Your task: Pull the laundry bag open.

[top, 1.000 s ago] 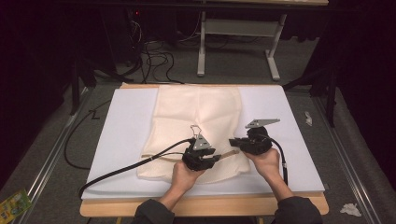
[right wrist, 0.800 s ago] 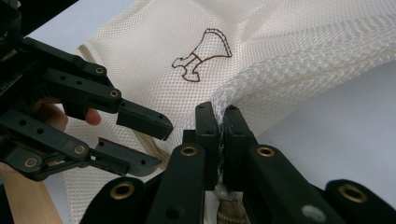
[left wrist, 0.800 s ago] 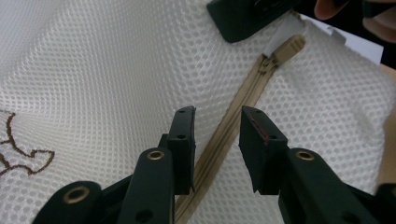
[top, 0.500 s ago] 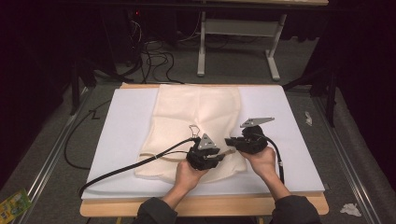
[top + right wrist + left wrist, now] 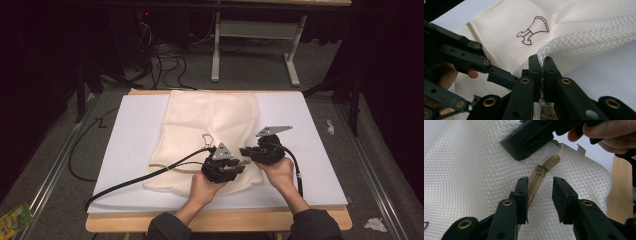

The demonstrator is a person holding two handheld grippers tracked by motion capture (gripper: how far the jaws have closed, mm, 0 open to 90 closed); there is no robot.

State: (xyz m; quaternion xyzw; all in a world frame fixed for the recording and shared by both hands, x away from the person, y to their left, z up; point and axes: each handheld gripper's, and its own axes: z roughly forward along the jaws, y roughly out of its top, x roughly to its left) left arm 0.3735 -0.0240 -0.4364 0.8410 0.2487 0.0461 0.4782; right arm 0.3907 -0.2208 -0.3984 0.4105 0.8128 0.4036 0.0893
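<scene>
A cream mesh bag [image 5: 210,120] lies on a white board [image 5: 135,130]. Its tan zipper [image 5: 536,176] runs along the near edge. My left gripper [image 5: 540,186] is open, its jaws either side of the zipper tape and not pressing it. The zipper pull [image 5: 552,161] sits just beyond the tips. My right gripper [image 5: 542,61] is shut on a fold of the mesh bag [image 5: 579,42] beside the zipper end. From above, the left gripper [image 5: 239,167] and right gripper [image 5: 246,151] nearly meet at the bag's near right corner.
A brown emblem [image 5: 532,31] is printed on the bag. The left gripper's black cable [image 5: 125,182] trails left across the board. The board rests on a wooden table [image 5: 215,221]. A desk frame [image 5: 255,50] and floor cables [image 5: 165,55] lie behind it.
The left gripper has edged a little to the right, closer to the right gripper. The right gripper keeps its hold on the mesh.
</scene>
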